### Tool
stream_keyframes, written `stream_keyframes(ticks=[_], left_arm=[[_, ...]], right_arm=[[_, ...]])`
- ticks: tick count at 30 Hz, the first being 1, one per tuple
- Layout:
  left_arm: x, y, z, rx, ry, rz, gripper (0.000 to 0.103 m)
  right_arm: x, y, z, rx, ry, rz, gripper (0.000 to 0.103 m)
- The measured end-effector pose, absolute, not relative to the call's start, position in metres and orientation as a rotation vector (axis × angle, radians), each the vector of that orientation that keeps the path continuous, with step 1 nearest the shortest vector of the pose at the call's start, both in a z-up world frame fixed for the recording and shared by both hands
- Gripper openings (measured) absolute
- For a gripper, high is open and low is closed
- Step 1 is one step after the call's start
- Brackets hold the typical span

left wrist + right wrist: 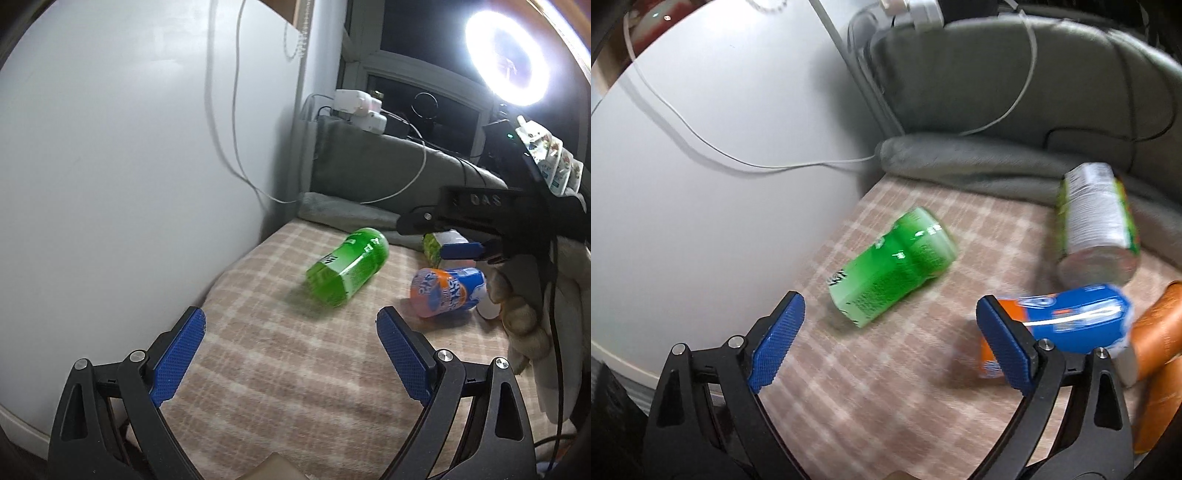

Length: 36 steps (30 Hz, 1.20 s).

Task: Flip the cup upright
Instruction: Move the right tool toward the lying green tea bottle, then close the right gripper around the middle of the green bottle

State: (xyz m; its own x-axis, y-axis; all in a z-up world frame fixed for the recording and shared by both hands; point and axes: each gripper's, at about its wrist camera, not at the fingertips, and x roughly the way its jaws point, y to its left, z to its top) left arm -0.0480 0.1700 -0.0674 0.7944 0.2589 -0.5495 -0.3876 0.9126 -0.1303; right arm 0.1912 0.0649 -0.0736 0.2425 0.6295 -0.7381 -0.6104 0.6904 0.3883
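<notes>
A green cup [347, 267] lies on its side on the plaid blanket [277, 369], its mouth toward me; it also shows in the right wrist view [892, 267]. My left gripper [291, 354] is open and empty, a short way in front of the cup. My right gripper [890, 345] is open and empty, just short of the cup's mouth end; in the left wrist view it [458, 249] reaches in from the right above the other cups.
An orange and blue cup [1063, 323] lies on its side at the right. A silver and green cup [1097, 221] stands mouth down behind it. A stuffed toy [524, 317] sits at the right edge. A white wall [110, 184], grey cushion [997, 110] and cables border the blanket.
</notes>
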Motion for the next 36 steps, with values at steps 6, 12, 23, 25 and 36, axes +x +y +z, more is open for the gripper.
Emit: stream_keyframes(ticks=[6,12,23,25,36], left_arm=[[-0.053,0.179,-0.067,-0.265,0.545,0.364,0.094],[-0.061,0.189,-0.067,-0.289,0.535,0.382,0.094],[-0.074,0.205,-0.068,-0.321,0.522,0.409,0.094],[-0.075,0.207,-0.069,-0.325,0.523,0.414,0.094],[-0.079,0.208,-0.069,-0.329,0.519,0.419,0.094]], right_arm=[[0.211,0.092,-0.090,0.161,1.158,0.797,0.091],[0.222,0.110,-0.102,0.200,1.225,0.737,0.089],[0.236,0.141,-0.125,0.155,1.272,0.587,0.089],[0.238,0.145,-0.128,0.141,1.277,0.576,0.086],[0.237,0.157,-0.140,0.050,1.312,0.597,0.073]])
